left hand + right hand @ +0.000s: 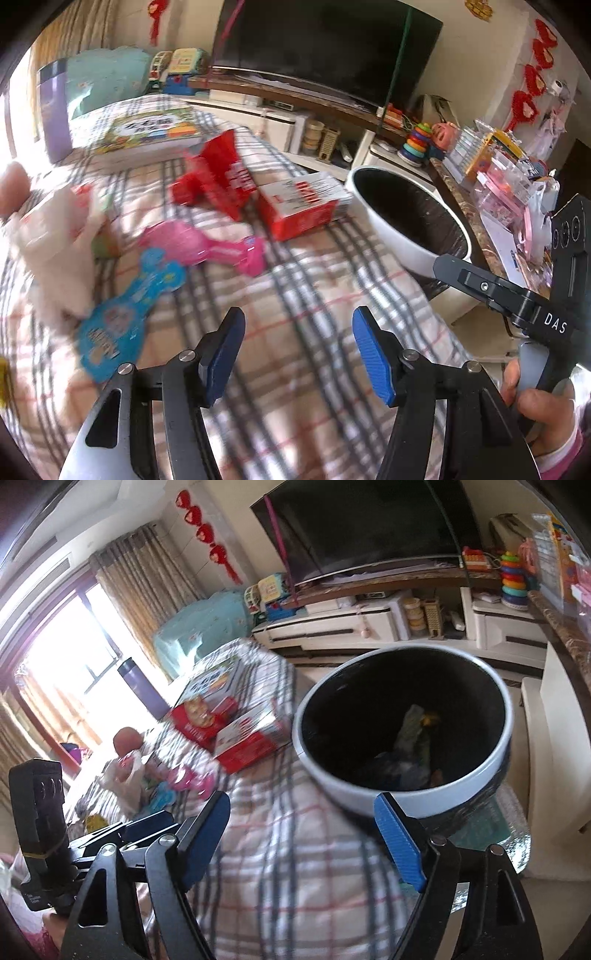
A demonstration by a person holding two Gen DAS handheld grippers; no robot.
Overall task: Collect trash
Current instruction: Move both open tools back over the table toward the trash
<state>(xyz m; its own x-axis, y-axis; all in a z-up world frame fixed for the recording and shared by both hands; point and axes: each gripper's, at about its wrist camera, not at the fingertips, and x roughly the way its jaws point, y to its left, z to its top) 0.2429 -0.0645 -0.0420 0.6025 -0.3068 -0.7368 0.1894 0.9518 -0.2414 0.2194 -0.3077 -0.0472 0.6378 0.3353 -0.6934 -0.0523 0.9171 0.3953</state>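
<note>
Several wrappers already lie inside the white-rimmed bin. Beside it on the plaid cloth remain pink packaging and a blue one. Left gripper and right gripper both spread, empty.

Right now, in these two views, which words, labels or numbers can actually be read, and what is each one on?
"DAS": white letters on the right hand-held gripper, on its black arm near the handle, left wrist view.
Red box: white lettering, too blurred to read.
Red bag: white print, blurred.
Blue card: print blurred.
Picture book: cover text unreadable.
Left hand-held gripper: small white print on its black body, too small to read.
</note>
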